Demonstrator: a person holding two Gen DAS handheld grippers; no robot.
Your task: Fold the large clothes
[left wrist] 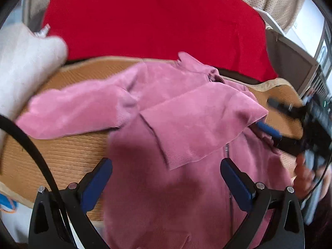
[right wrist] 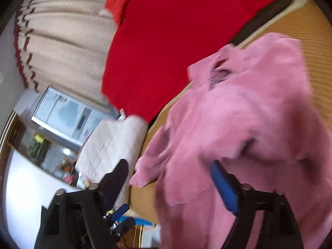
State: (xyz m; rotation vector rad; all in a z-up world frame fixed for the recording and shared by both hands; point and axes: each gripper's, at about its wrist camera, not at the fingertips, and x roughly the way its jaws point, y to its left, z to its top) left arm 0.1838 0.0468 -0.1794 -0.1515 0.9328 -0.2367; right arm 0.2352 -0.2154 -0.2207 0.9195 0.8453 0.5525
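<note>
A pink corduroy zip jacket (left wrist: 166, 124) lies on a round wooden table (left wrist: 51, 155). One sleeve lies out to the left, the other sleeve (left wrist: 197, 124) is folded across the chest. My left gripper (left wrist: 166, 166) is open and empty above the jacket's lower body. My right gripper (left wrist: 276, 120) shows at the table's right side, open, its blue finger (left wrist: 267, 128) at the folded sleeve's cuff. In the right wrist view, the right gripper (right wrist: 170, 172) is open over the jacket (right wrist: 238, 124), which is blurred.
A red cloth-covered surface (left wrist: 155, 20) lies behind the table. A white folded garment (left wrist: 25, 62) sits at the table's left edge and also shows in the right wrist view (right wrist: 112, 145). Beige curtains (right wrist: 68, 47) and a cabinet (right wrist: 62, 114) stand beyond.
</note>
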